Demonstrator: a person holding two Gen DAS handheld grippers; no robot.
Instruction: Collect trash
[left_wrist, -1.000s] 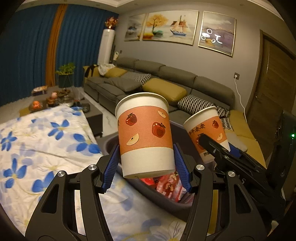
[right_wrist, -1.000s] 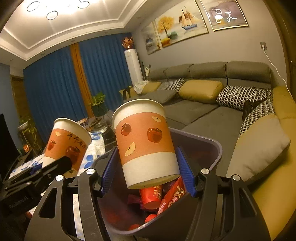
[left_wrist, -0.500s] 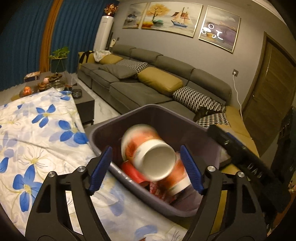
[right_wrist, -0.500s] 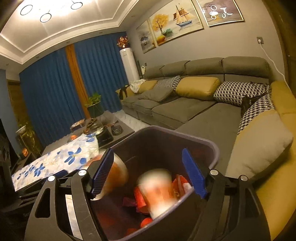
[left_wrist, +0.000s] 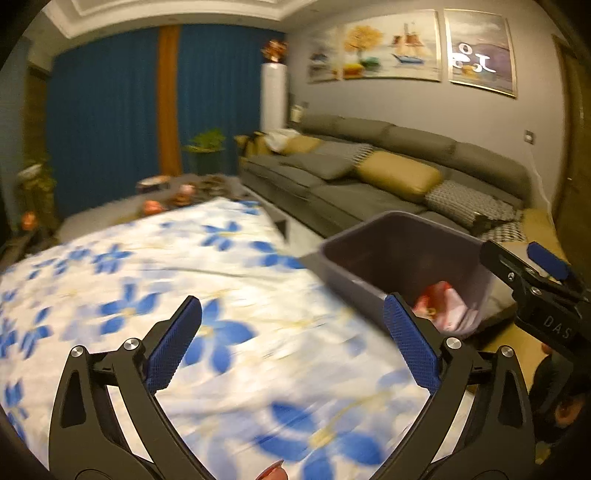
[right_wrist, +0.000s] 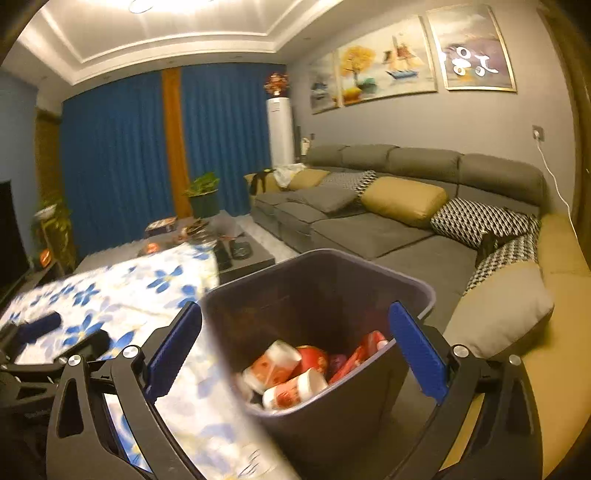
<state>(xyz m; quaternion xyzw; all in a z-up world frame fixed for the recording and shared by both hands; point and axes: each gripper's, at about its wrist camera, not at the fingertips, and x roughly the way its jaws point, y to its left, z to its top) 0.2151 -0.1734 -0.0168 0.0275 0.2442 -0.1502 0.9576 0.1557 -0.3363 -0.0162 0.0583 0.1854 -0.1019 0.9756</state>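
The grey trash bin (right_wrist: 421, 291) stands beside the table, with two orange-and-white paper cups (right_wrist: 280, 365) lying on red wrappers inside. My right gripper (right_wrist: 295, 354) is open and empty, above the bin's near rim. My left gripper (left_wrist: 291, 343) is open and empty over the flowered tablecloth (left_wrist: 155, 258), left of the bin (left_wrist: 332, 254). The right gripper's finger (left_wrist: 532, 280) shows at the right edge of the left wrist view. A small red scrap (left_wrist: 271, 473) peeks in at the bottom edge.
A long grey sofa (right_wrist: 369, 229) with yellow and patterned cushions runs behind the bin. A dark coffee table (right_wrist: 236, 254) with small items sits past the tablecloth (right_wrist: 122, 291). Blue curtains (right_wrist: 122, 155) and a potted plant (right_wrist: 203, 195) stand at the back.
Both grippers opened and dropped their paper cups into the bin. The left gripper then swung left over the tablecloth; the right one stayed over the bin.
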